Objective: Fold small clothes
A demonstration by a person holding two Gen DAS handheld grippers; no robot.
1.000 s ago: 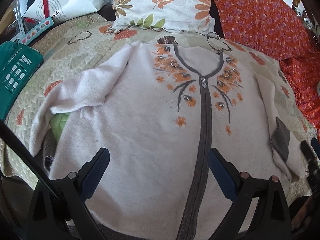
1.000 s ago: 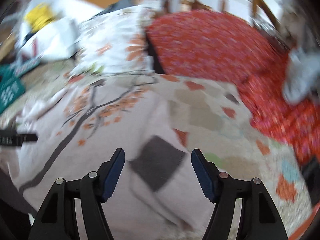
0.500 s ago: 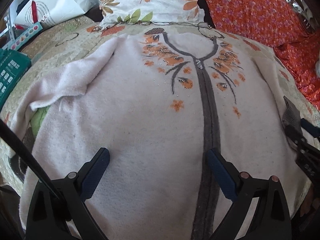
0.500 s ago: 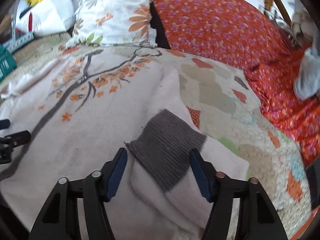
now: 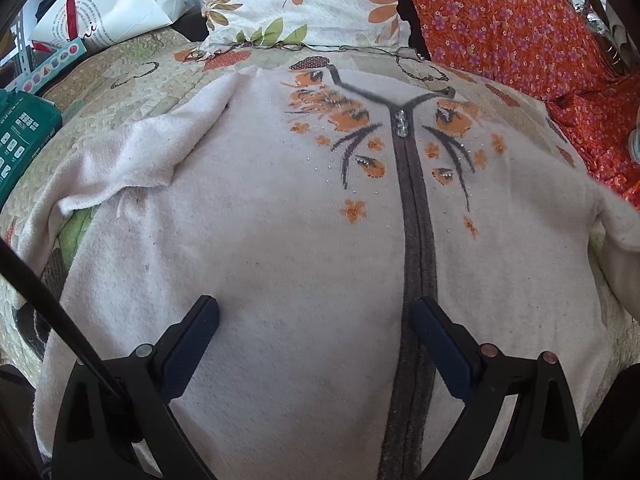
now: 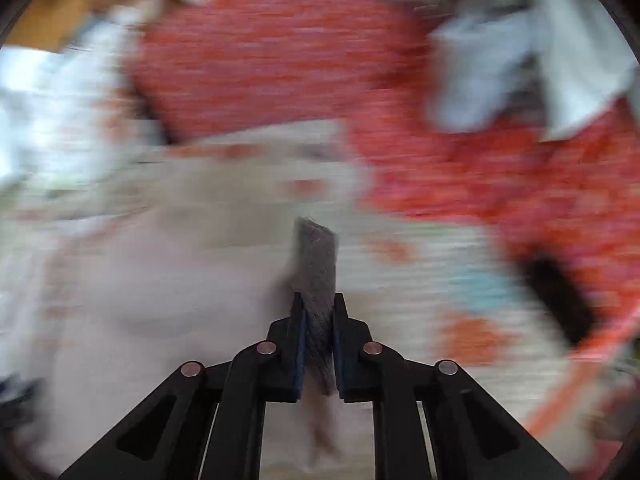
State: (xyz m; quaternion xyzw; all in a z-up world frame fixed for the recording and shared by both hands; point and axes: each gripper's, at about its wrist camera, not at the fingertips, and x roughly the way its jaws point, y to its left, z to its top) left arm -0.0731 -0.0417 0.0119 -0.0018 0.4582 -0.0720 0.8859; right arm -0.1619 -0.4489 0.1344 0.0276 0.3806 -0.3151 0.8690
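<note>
A pale pink cardigan (image 5: 280, 240) with orange flowers and a grey zip band (image 5: 418, 240) lies front-up on a quilted bedspread (image 5: 132, 80). Its left sleeve (image 5: 132, 160) is bunched across the shoulder. My left gripper (image 5: 314, 312) is open low over the lower front, one finger on the pale cloth, the other by the zip band. In the blurred right wrist view my right gripper (image 6: 318, 308) has its jaws closing tight on the grey ribbed cuff (image 6: 316, 252) of the right sleeve, which stands up between the pads. The pale sleeve hangs below.
A flowered pillow (image 5: 304, 0) and an orange-red flowered cloth (image 5: 500, 20) lie at the head of the bed. A white bag (image 5: 104, 8) and a teal box (image 5: 20, 140) sit at the left. A pale grey cloth (image 6: 520, 64) lies at the far right.
My right gripper closed on the grey cuff and swung away with it, blurring its view. The left gripper sank closer to the cardigan, then held still. The right gripper left the left wrist view.
</note>
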